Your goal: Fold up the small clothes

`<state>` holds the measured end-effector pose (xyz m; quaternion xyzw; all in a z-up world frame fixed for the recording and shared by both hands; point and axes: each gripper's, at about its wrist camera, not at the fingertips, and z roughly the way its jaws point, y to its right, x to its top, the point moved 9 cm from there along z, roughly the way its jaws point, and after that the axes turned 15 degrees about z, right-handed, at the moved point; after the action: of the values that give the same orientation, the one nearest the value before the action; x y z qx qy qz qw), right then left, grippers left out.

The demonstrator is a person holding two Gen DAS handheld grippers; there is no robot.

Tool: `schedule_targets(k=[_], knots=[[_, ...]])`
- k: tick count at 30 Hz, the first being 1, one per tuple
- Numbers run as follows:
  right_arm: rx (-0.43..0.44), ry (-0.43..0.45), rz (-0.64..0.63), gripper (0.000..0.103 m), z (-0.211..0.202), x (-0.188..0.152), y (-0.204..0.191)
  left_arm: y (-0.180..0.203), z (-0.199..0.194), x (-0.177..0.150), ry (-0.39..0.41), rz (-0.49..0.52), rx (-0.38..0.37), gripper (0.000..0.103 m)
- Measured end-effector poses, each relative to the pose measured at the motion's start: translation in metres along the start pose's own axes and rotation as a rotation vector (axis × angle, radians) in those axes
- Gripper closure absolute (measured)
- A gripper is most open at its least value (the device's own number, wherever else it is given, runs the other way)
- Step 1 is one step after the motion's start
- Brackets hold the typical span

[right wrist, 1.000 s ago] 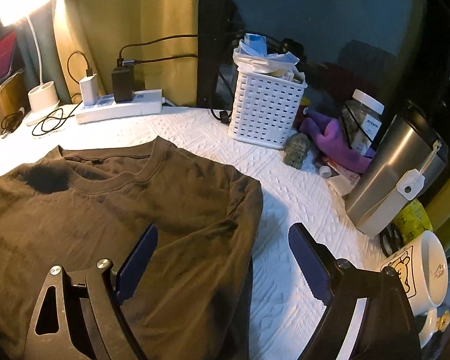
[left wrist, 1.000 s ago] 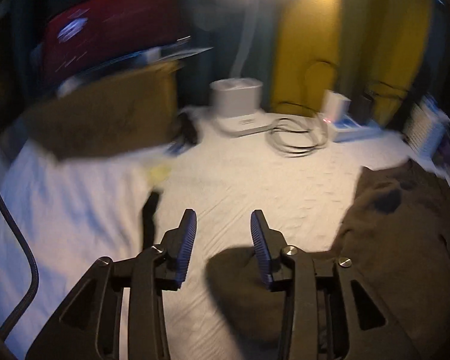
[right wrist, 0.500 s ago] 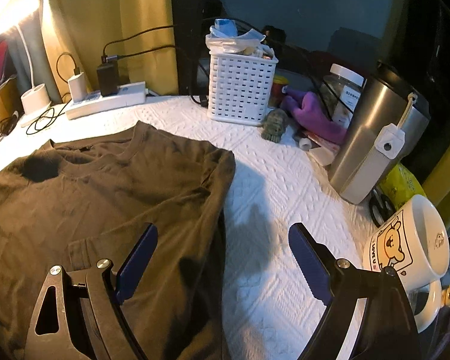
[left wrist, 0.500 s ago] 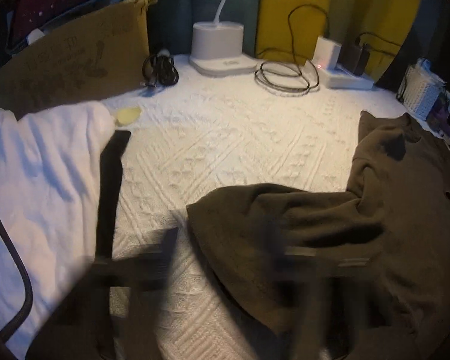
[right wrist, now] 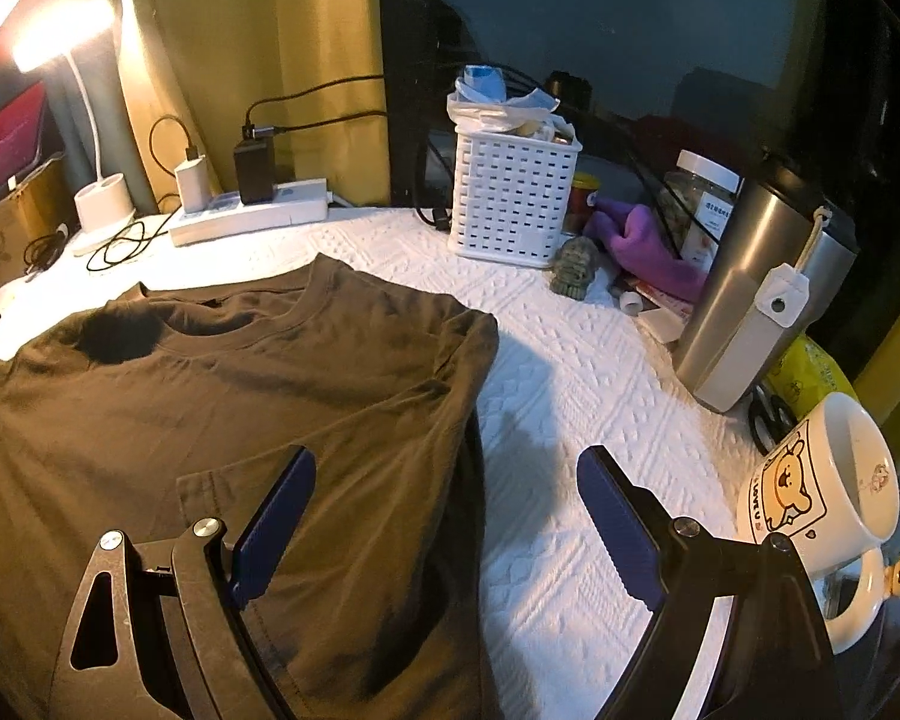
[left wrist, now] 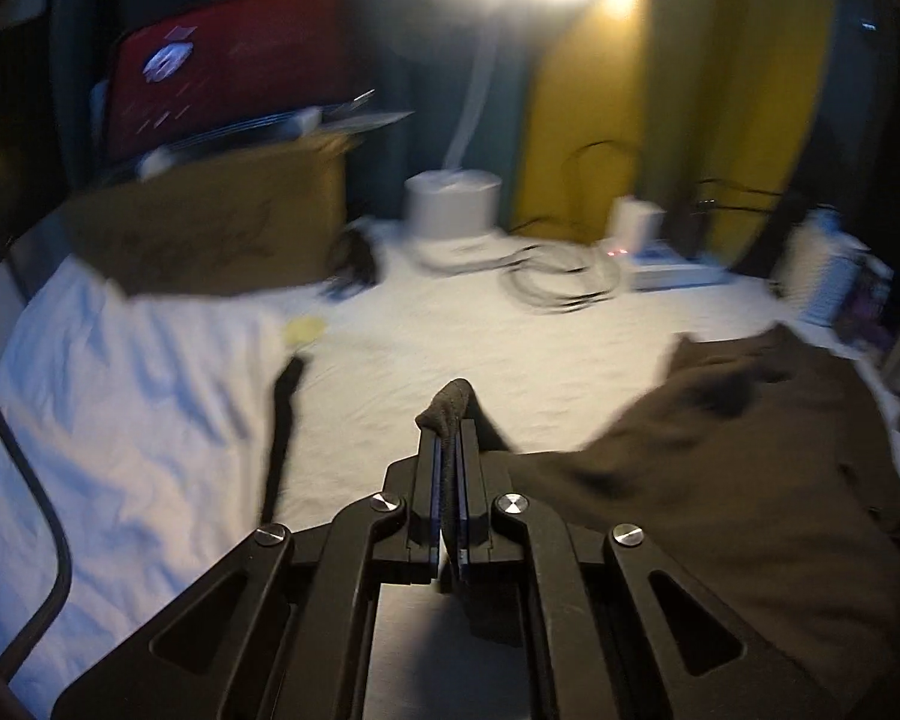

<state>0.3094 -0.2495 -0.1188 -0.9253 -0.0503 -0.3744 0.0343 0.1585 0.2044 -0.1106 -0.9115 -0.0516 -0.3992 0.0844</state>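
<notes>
A dark brown T-shirt [right wrist: 222,396] lies on the white quilted cloth [right wrist: 576,396], collar toward the back, its right sleeve folded in. In the left wrist view the shirt [left wrist: 720,480] stretches to the right. My left gripper [left wrist: 448,450] is shut on a pinch of the shirt's left edge, which sticks out between the pads and is lifted off the cloth. My right gripper [right wrist: 444,510] is open and empty, hovering over the shirt's right edge, left finger above the fabric, right finger above bare cloth.
A white basket [right wrist: 513,192], steel tumbler [right wrist: 750,306], bear mug [right wrist: 822,504], purple cloth [right wrist: 648,246] and small figurine [right wrist: 576,267] crowd the right. A power strip [right wrist: 252,216], lamp base [left wrist: 453,204], cables, cardboard box [left wrist: 210,228] and white towel [left wrist: 108,396] lie at back and left.
My left gripper, open a second ago, has dropped to the shirt's left edge, shut on it and lifted it. My right gripper stays open and has shifted slightly.
</notes>
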Motion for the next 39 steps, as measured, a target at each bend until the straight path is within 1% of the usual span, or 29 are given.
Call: schedule_targets(k=[2,4,5,7,9,12,14,15,16,17,18,19,20,22,24,25,26,28,31,35,39], knots=[[0.003,0.01,0.008,0.013,-0.004,0.0,0.001,0.021,-0.009,0.014,0.03,0.031,-0.044,0.1],[0.01,0.016,0.013,0.013,-0.008,-0.001,0.001,0.051,-0.014,0.026,0.051,0.072,-0.106,0.1],[0.013,0.021,0.014,0.013,-0.011,-0.002,0.001,0.061,-0.016,0.029,0.057,0.086,-0.127,0.1],[0.017,0.027,0.019,0.013,-0.016,-0.004,0.002,0.095,-0.015,0.034,0.063,0.134,-0.194,0.1],[0.018,0.033,0.03,0.013,-0.02,-0.006,0.006,0.119,-0.013,0.035,0.057,0.165,-0.236,0.1],[0.018,0.04,0.045,0.013,-0.026,-0.008,0.012,0.158,0.002,0.032,0.029,0.199,-0.304,0.1],[0.015,0.048,0.053,0.013,-0.03,-0.01,0.017,0.18,0.016,0.024,-0.025,0.183,-0.371,0.1],[0.014,0.049,0.058,0.013,-0.031,-0.011,0.019,0.188,0.024,0.019,-0.06,0.169,-0.418,0.099],[0.013,0.049,0.062,0.013,-0.033,-0.012,0.021,0.198,0.029,0.012,-0.107,0.157,-0.481,0.095],[0.011,0.05,0.063,0.013,-0.034,-0.013,0.023,0.202,0.029,0.01,-0.123,0.154,-0.503,0.08],[0.008,0.05,0.064,0.013,-0.035,-0.014,0.024,0.2,0.023,0.008,-0.118,0.154,-0.528,0.068],[0.007,0.05,0.065,0.013,-0.036,-0.015,0.025,0.198,0.012,0.007,-0.103,0.156,-0.531,0.047],[0.005,0.05,0.064,0.013,-0.038,-0.017,0.026,0.191,0.002,0.006,-0.087,0.159,-0.523,0.04],[0.002,0.051,0.061,0.013,-0.04,-0.018,0.027,0.167,-0.015,0.002,-0.066,0.152,-0.484,0.04],[-0.002,0.05,0.058,0.013,-0.04,-0.021,0.026,0.14,-0.024,-0.006,-0.061,0.139,-0.432,0.037],[-0.003,0.047,0.055,0.013,-0.04,-0.023,0.025,0.125,-0.026,-0.013,-0.062,0.138,-0.4,0.034],[-0.003,0.044,0.053,0.013,-0.039,-0.024,0.024,0.116,-0.025,-0.019,-0.064,0.14,-0.386,0.033],[-0.002,0.035,0.047,0.013,-0.036,-0.027,0.02,0.104,-0.015,-0.036,-0.098,0.148,-0.366,0.033],[0.004,0.027,0.027,0.013,-0.034,-0.028,0.009,0.104,-0.002,-0.047,-0.1,0.162,-0.384,0.033],[0.013,0.027,-0.001,0.013,-0.036,-0.027,-0.007,0.11,0.014,-0.048,-0.091,0.185,-0.397,0.033],[0.011,0.031,-0.008,0.013,-0.039,-0.026,-0.013,0.118,0.014,-0.042,-0.035,0.229,-0.419,0.034]])
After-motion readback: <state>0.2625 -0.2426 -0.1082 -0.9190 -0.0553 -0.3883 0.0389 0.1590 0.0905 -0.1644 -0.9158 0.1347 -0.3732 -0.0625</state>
